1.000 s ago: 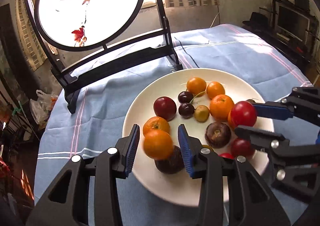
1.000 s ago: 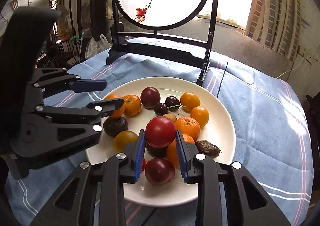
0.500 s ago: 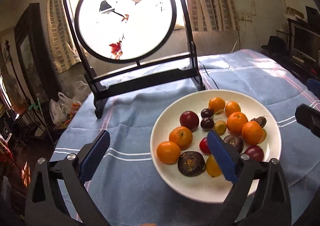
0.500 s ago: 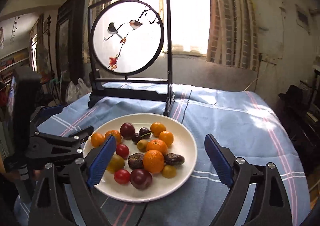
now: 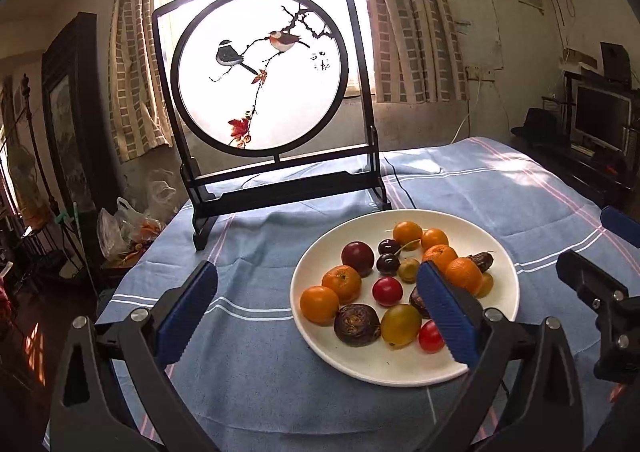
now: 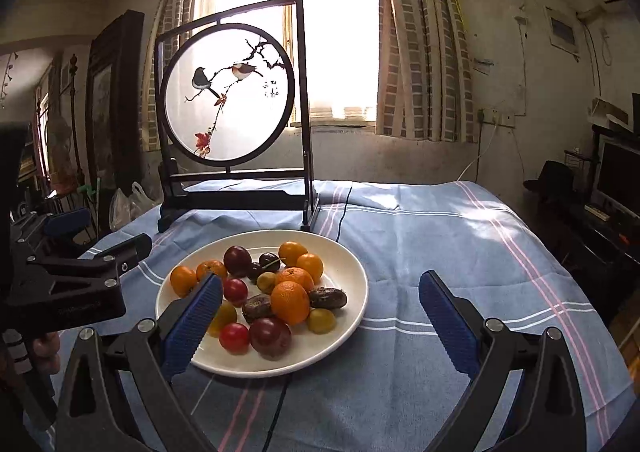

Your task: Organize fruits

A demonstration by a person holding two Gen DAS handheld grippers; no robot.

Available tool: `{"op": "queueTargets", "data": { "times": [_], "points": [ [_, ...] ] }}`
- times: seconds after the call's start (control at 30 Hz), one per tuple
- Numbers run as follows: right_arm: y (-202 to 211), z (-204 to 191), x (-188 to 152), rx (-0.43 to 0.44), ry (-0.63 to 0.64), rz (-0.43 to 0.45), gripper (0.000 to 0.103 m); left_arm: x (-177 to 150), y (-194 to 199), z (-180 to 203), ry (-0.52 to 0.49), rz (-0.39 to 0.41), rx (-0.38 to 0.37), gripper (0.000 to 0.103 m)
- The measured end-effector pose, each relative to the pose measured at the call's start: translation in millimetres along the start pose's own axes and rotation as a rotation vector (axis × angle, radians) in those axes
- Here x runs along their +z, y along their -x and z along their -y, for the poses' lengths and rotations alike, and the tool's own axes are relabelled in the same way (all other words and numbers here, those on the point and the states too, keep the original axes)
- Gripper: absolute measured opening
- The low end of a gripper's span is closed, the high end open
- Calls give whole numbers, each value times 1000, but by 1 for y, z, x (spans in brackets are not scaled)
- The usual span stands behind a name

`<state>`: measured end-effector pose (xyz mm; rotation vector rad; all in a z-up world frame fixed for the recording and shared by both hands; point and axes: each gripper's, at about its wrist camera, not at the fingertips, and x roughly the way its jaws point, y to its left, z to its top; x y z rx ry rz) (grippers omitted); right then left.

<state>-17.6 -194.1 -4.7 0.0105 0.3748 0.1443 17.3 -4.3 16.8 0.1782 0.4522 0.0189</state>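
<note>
From the left wrist view, the left gripper (image 5: 316,308) is spread wide and holds nothing. All the fruits (image 5: 396,280) lie together on the white plate (image 5: 384,372), at the near right.

From the right wrist view, the right gripper (image 6: 320,316) is also spread and empty, the plate at its near left. The task looks nearly finished; I see no fruit on the blue cloth (image 6: 440,252).

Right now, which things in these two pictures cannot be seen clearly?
- Left wrist view: the open left claw has its right finger covering a dark brown fruit.
- Right wrist view: the open right claw's left finger hides part of a yellow round fruit.
- Calligraphy on the round bird screen: too small.
</note>
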Motion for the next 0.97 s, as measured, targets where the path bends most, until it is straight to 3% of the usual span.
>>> {"op": "queueTargets", "data": {
  "times": [0.23,0.57,0.8,0.97],
  "points": [
    [1,-8,-2,-1,17,1,99,-4,-2,-1,9,-15,8,98],
    [-7,-18,-9,-79,67,-29,99,-8,-11,-3,5,-44,40,98],
    [-2,-23,-8,-95,97,-13,99,-9,-10,2,-9,-22,86,98],
    [-2,-22,-9,-111,98,-9,99,-10,-13,-1,9,-22,72,98]
  ]
}}
